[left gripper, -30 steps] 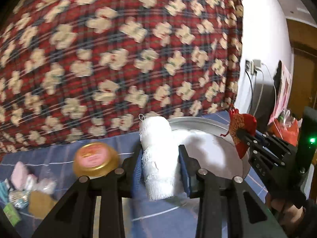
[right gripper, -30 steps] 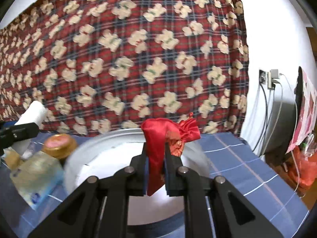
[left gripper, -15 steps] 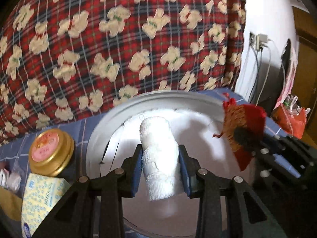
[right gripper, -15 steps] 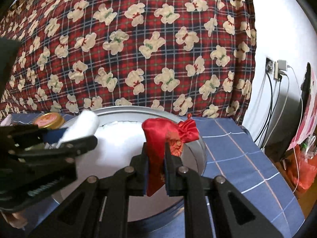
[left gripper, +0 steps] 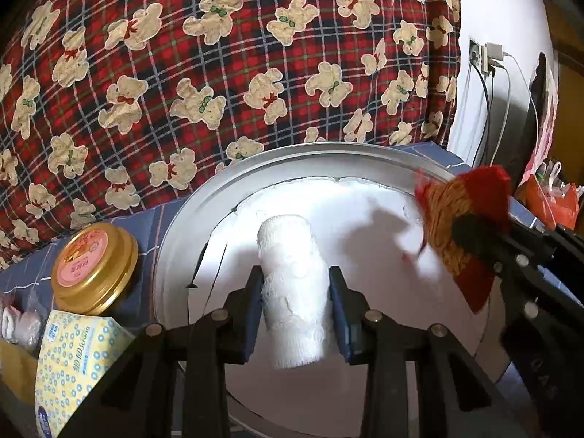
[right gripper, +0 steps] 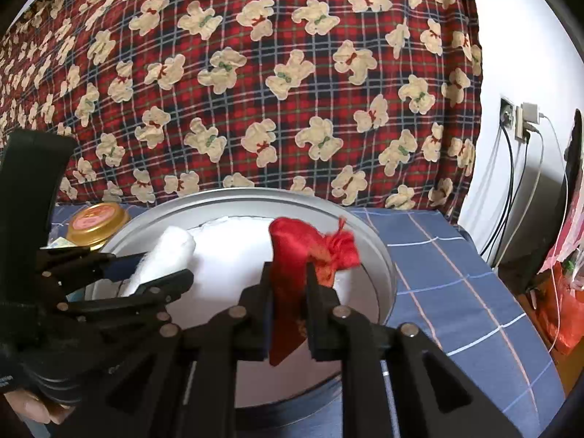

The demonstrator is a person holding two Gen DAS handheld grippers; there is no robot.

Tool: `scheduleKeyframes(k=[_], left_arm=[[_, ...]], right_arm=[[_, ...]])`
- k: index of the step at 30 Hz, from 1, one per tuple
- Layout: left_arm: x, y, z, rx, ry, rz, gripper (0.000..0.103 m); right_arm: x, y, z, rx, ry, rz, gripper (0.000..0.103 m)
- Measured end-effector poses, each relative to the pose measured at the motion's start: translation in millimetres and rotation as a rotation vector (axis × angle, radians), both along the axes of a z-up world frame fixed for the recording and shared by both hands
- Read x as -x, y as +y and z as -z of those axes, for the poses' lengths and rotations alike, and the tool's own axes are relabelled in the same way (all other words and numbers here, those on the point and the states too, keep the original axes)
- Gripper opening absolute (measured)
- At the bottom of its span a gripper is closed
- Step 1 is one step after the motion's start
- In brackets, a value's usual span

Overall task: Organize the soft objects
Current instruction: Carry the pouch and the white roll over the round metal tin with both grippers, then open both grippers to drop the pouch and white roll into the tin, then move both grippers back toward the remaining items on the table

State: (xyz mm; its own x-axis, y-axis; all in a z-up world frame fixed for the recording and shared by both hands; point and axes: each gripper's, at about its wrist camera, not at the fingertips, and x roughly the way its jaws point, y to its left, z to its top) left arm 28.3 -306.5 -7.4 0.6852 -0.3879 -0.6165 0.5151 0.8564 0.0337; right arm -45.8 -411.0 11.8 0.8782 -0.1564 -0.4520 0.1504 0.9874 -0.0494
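Note:
A white gauze roll (left gripper: 288, 248) stands upright between the pads of my left gripper (left gripper: 295, 292), which is shut on it just above the white-lined round metal tray (left gripper: 219, 197). In the right wrist view the roll (right gripper: 171, 252) and left gripper (right gripper: 157, 273) hang over the tray's left half. My right gripper (right gripper: 288, 292) holds a red drawstring pouch (right gripper: 299, 244) over the tray (right gripper: 368, 241). Its jaws are opening, and the pouch is still between the pads. The left wrist view shows that pouch (left gripper: 456, 211) in the right gripper (left gripper: 471, 233) at the tray's right side.
A gold-lidded jar (left gripper: 93, 266) and a yellow tissue pack (left gripper: 73, 357) lie left of the tray on the blue checked cloth (right gripper: 456, 273). A red plaid bear blanket (left gripper: 219, 73) rises behind. Wall sockets with cables (right gripper: 518, 120) and a red bag (left gripper: 551, 200) are at the right.
My left gripper has carried the gauze roll right and down, from beside the jar to over the tray. The right gripper sank slightly and the pouch's top has slumped.

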Motion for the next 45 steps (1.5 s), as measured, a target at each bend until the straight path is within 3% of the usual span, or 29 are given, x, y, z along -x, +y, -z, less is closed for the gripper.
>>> scheduleKeyframes(k=[2,3,5,6,7,9,11,14,16,22,31,37,41,45], left_arm=[[-0.2,-0.4,0.6,0.001,-0.005,-0.004,0.037],[0.2,-0.1,0.4,-0.002,-0.012,-0.011,0.038],[0.6,3.3,-1.1,-0.009,-0.034,-0.048,0.040],[0.8,5.2,-2.6,-0.006,-0.033,-0.054,0.042],[0.5,7.9,-5.3,0.006,-0.025,-0.058,0.049],[3.4,12.6,-12.5,0.026,-0.039,-0.072,0.063],[15.6,18.9,-24.1,0.041,-0.134,-0.095,0.077],[37.8,25.7,-36.4,0.031,-0.282,-0.100,0.085],[47.2,33.6,-40.7,0.041,-0.327,-0.110,0.088],[44.8,61.8,-40.8,0.052,-0.271,-0.165,0.089],[66.6,114.4,-36.5,-0.002,-0.364,-0.246,0.089],[75.6,152.2,-35.9,-0.023,-0.441,-0.273,0.089],[80.4,173.8,-35.6,-0.026,-0.461,-0.260,0.089],[75.8,194.7,-31.1,-0.057,-0.456,-0.282,0.089]], right_arm=[[-0.4,1.3,0.4,0.000,0.004,0.000,0.030],[0.6,2.2,-0.1,0.003,-0.004,0.008,0.052],[4.7,-0.3,-3.4,0.004,-0.048,0.042,0.068],[7.7,-2.5,-6.0,-0.008,-0.071,0.046,0.081],[13.6,-7.1,-10.3,-0.040,-0.117,0.052,0.093],[23.9,-14.9,-15.4,-0.081,-0.191,0.074,0.101],[28.2,-18.8,-19.0,-0.099,-0.226,0.092,0.102],[29.1,-22.7,-20.3,-0.098,-0.241,0.131,0.102],[29.7,-23.6,-20.5,-0.103,-0.251,0.133,0.101],[43.1,-22.7,-21.3,-0.067,-0.321,0.163,0.102],[57.0,-12.2,-25.7,0.016,-0.365,0.321,0.102],[65.5,4.4,-28.4,0.007,-0.397,0.368,0.102],[69.6,18.0,-29.9,-0.023,-0.406,0.345,0.102],[69.7,54.2,-30.8,0.009,-0.377,0.266,0.102]])
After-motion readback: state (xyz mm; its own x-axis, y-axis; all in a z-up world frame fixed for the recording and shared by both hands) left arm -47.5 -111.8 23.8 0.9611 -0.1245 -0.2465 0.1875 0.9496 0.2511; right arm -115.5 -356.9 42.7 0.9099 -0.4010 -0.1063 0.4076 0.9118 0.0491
